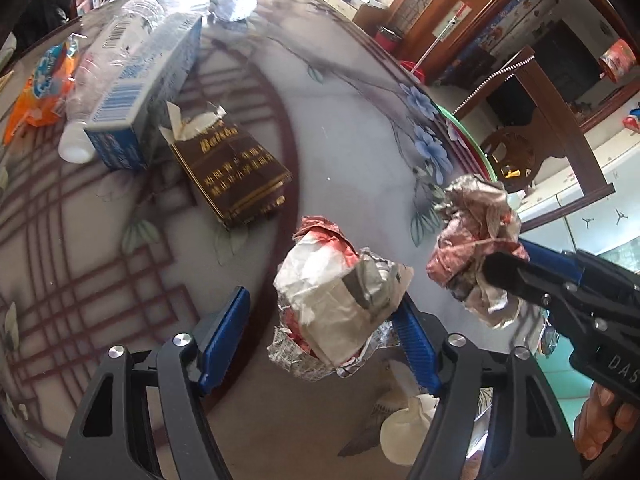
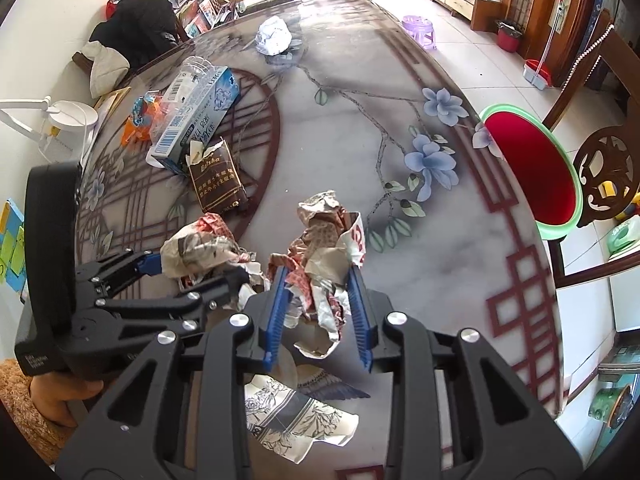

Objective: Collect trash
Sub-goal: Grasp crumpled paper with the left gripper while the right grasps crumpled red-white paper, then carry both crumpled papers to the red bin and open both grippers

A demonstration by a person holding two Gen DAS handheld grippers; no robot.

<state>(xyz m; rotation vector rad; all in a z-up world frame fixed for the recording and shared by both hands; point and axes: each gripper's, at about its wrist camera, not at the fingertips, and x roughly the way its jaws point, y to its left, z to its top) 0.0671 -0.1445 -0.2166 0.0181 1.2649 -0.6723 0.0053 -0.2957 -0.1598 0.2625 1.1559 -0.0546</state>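
Observation:
My left gripper is open around a crumpled red-and-silver wrapper on the table; it also shows in the right wrist view. The wrapper touches the right finger; the left finger stands apart. My right gripper is shut on a second crumpled foil wrapper, held above the table, seen in the left view at the right. A red bin with a green rim stands beside the table's right edge.
A brown cigarette pack, a blue carton, a clear plastic bottle and an orange packet lie at the far left. Crumpled foil lies at the far end. A patterned paper cup lies near me. A wooden chair stands right.

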